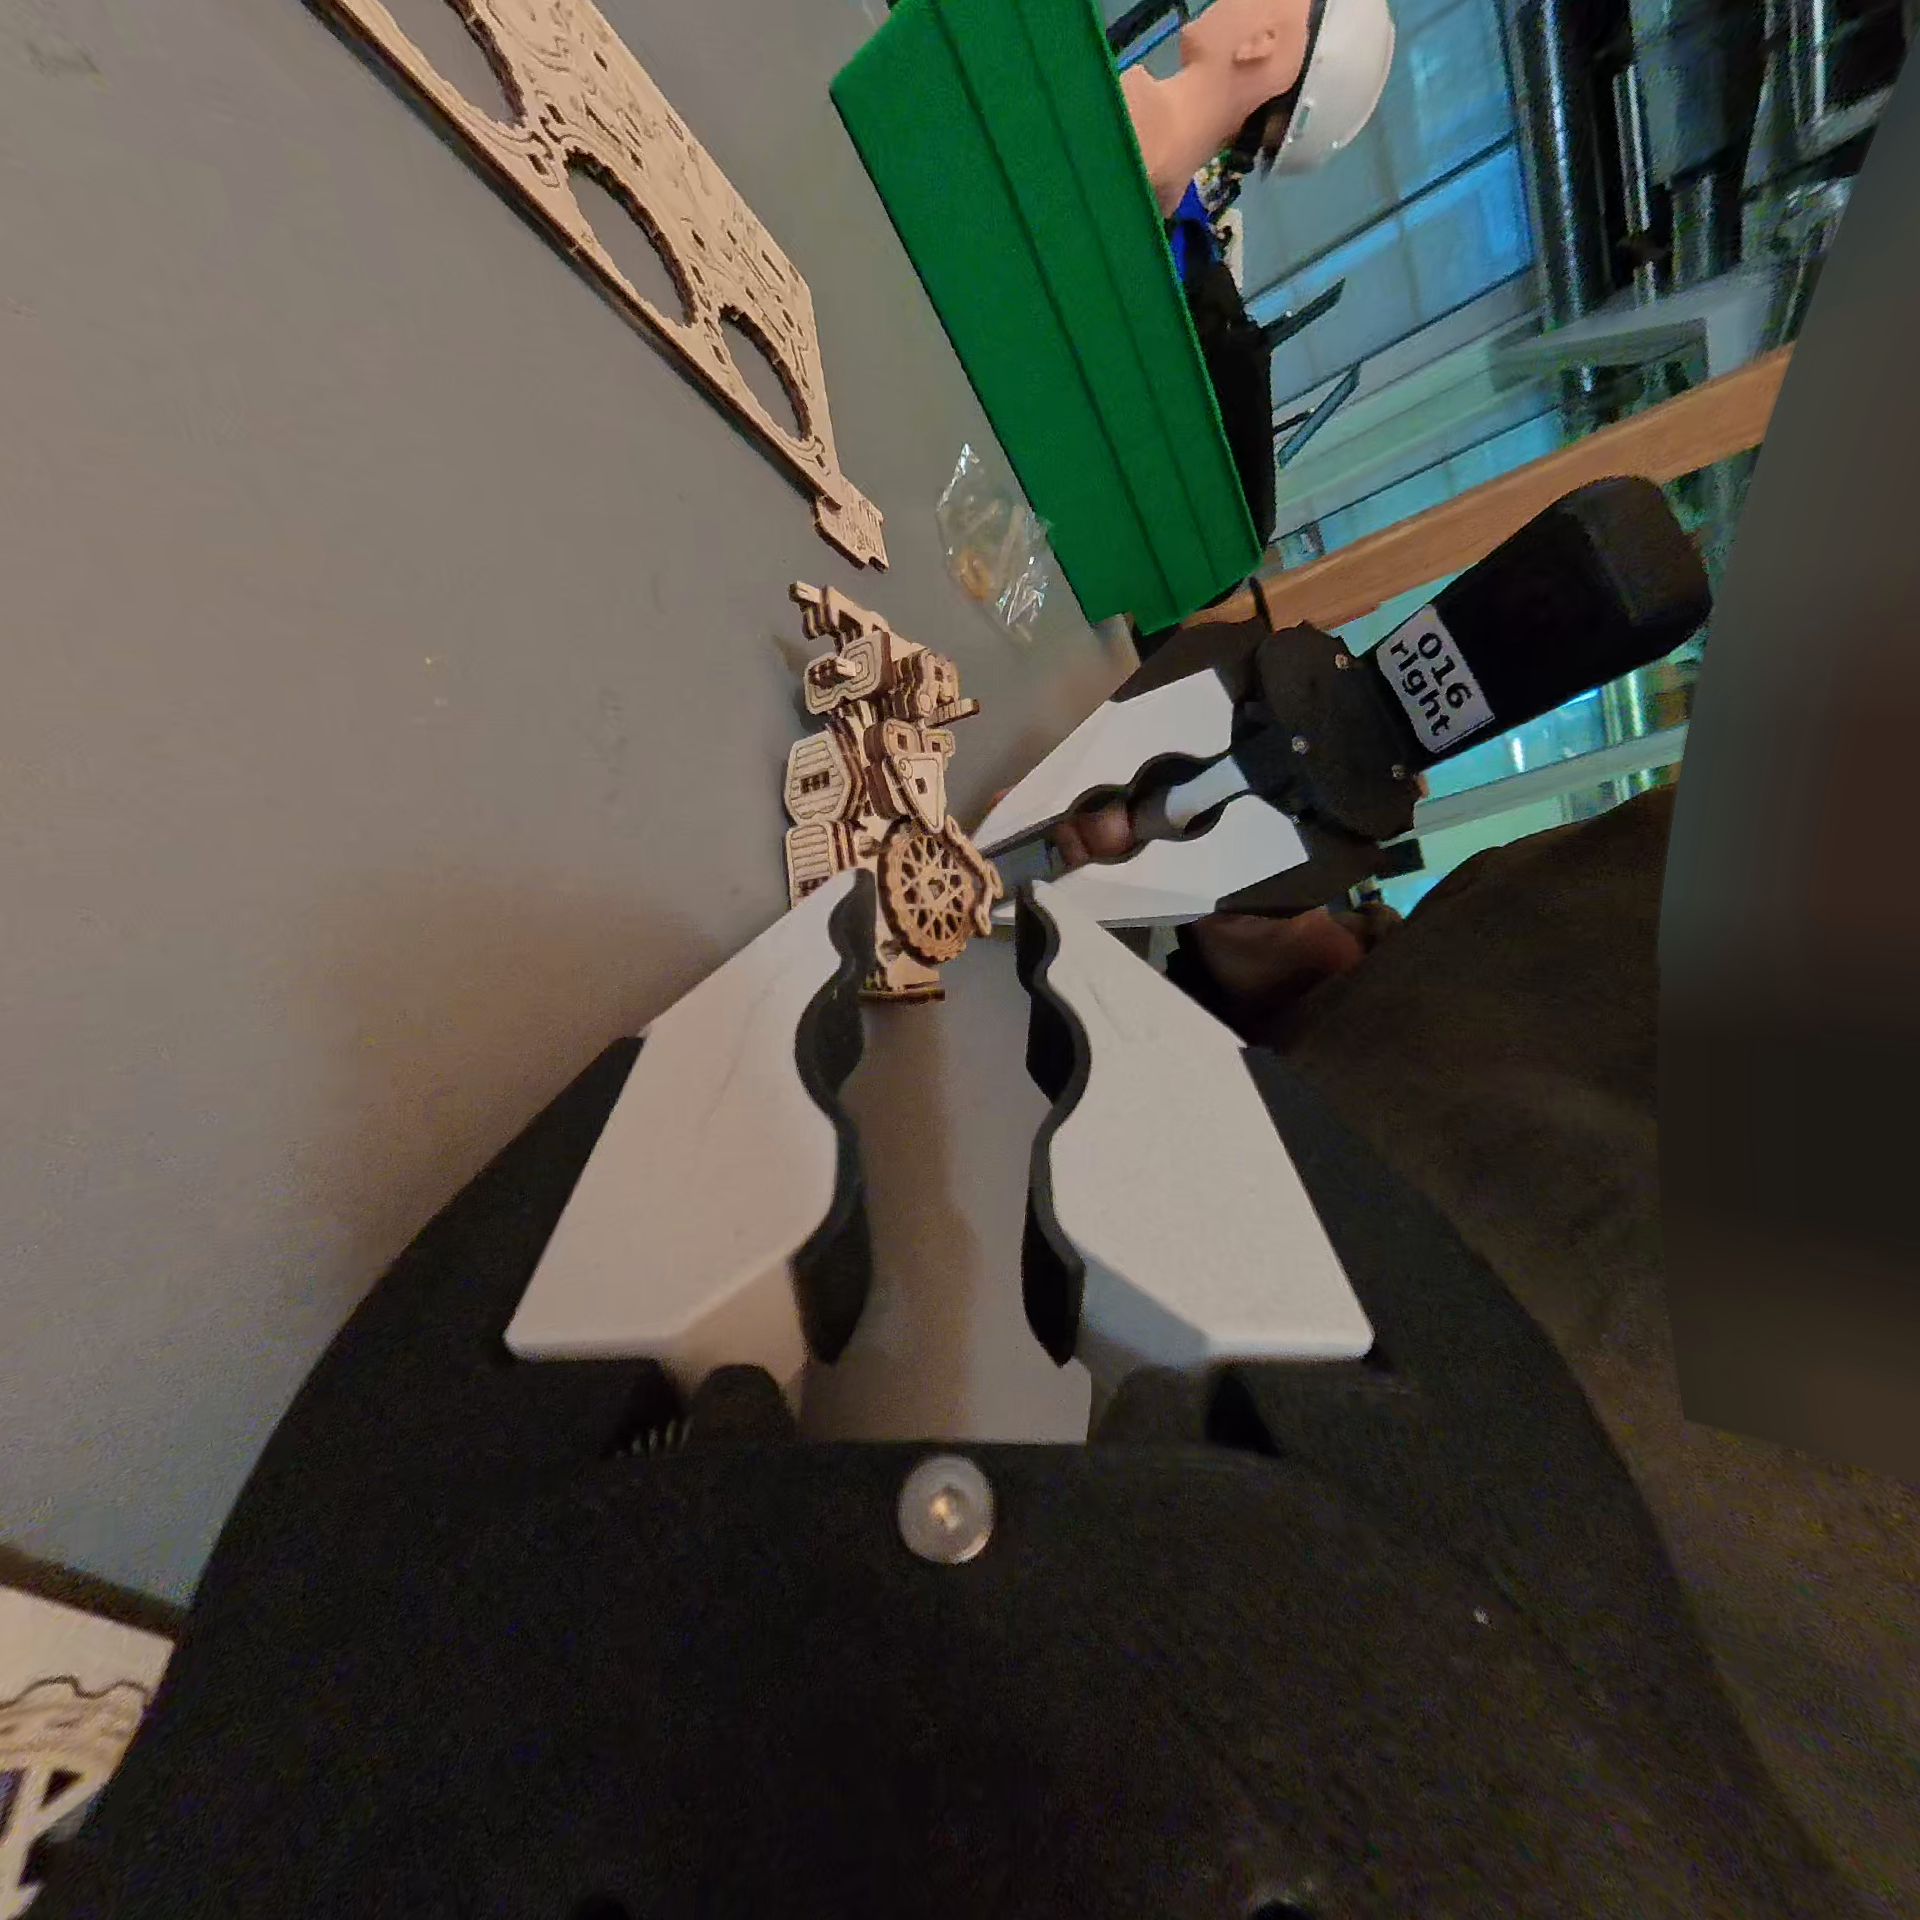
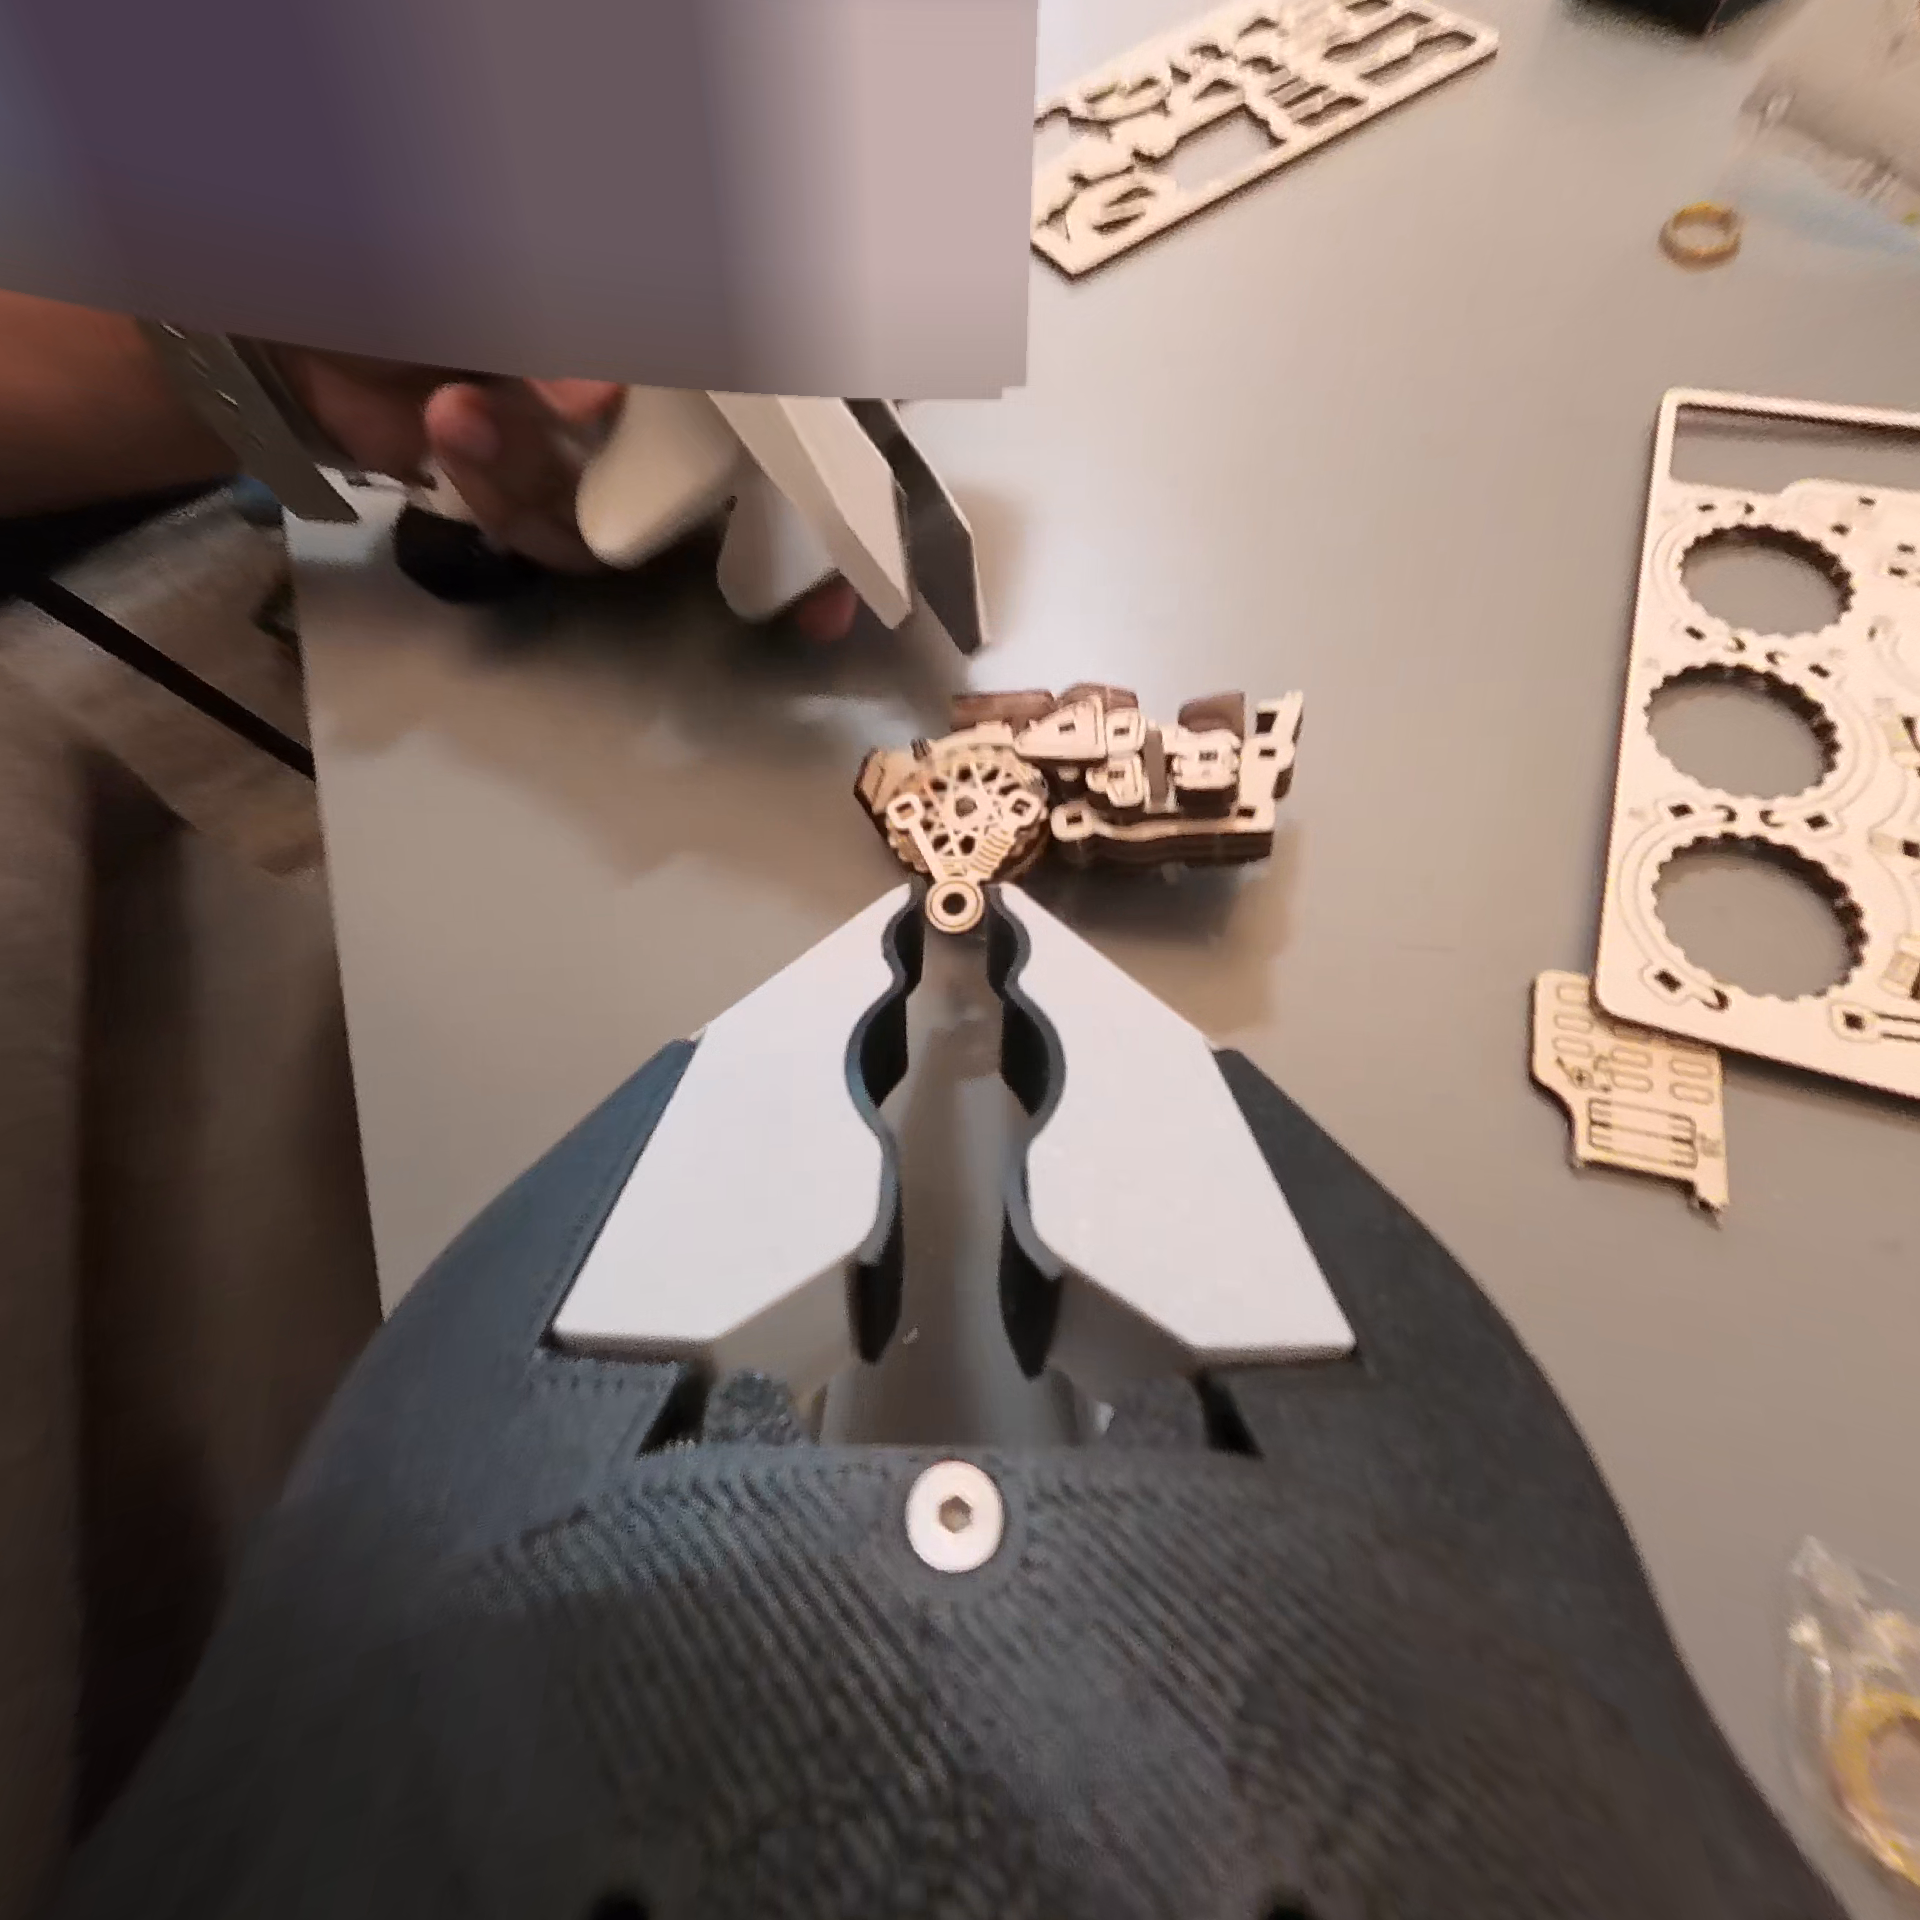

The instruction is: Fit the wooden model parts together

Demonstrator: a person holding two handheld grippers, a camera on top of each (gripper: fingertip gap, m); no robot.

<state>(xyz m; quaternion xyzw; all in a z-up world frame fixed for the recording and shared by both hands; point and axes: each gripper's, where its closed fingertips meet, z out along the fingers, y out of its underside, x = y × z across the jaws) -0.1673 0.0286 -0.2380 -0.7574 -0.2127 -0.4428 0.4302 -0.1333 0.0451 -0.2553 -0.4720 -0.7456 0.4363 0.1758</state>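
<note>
A half-built wooden model [image 2: 1164,790] lies on the grey table [image 2: 1351,499], with a spoked wheel [image 2: 961,821] at its near end. My right gripper [image 2: 954,902] is shut on the round end of a small V-shaped wooden part [image 2: 951,906] and holds its two arms against the wheel. My left gripper [image 1: 940,914] is open and empty, with the model [image 1: 883,769] and its wheel [image 1: 935,894] just ahead of its fingertips. In the right wrist view the left gripper [image 2: 935,618] hovers just beyond the model. In the left wrist view the right gripper [image 1: 992,878] comes in from the right.
Punched-out wooden sheets lie around: one to the right [image 2: 1766,727], one far back [image 2: 1247,114], one in the left wrist view [image 1: 644,208]. There are also a small flat wooden piece [image 2: 1631,1081], a brass ring [image 2: 1675,234], plastic bags [image 2: 1860,1704] [image 1: 987,540] and a green box [image 1: 1039,291]. My right fingertips sit around 5 cm from my left ones.
</note>
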